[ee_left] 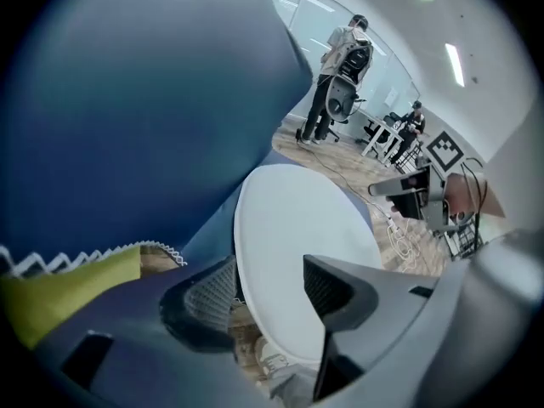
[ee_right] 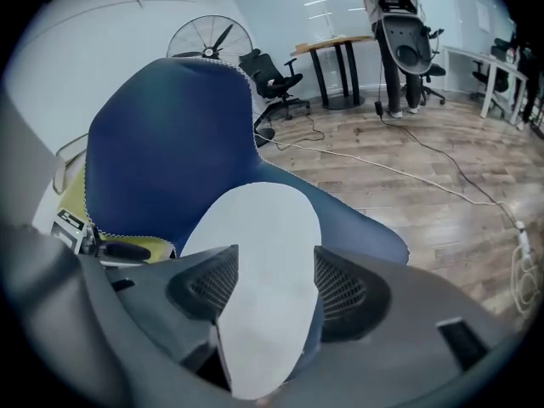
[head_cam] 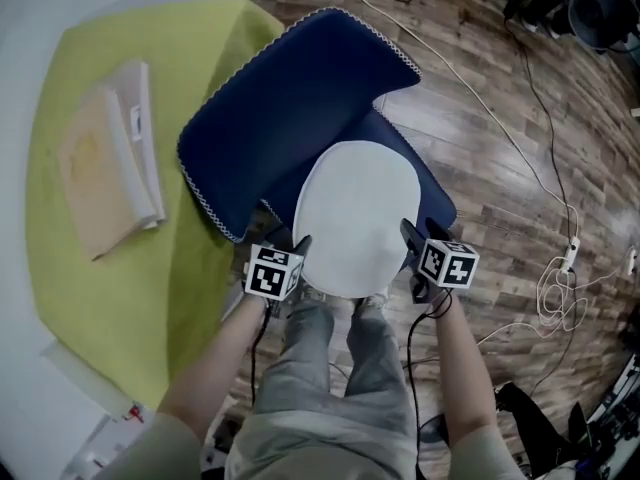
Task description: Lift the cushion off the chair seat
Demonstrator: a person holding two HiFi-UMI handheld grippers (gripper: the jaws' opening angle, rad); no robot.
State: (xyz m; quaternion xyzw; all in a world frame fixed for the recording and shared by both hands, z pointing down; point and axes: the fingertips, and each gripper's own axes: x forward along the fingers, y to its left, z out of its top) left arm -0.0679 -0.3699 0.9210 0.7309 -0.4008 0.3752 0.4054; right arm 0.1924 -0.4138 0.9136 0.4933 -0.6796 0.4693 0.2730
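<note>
Lengthwise, oval cushion (head_cam: 352,218) points twd backrest (head_cam: 290,98); L hand-held gripper (head_cam: 290,242) & R hand-held gripper (head_cam: 416,234) both apart.

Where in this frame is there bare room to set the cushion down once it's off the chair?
Bare: the yellow tabletop between the folded cloth and the chair, and nearer than the cloth; the wood floor just right of the chair. Crowded: cables at far right.

The white cushion (head_cam: 352,218) lies on the blue chair (head_cam: 290,108). The chair stands on the brown wood floor (head_cam: 500,168).
</note>
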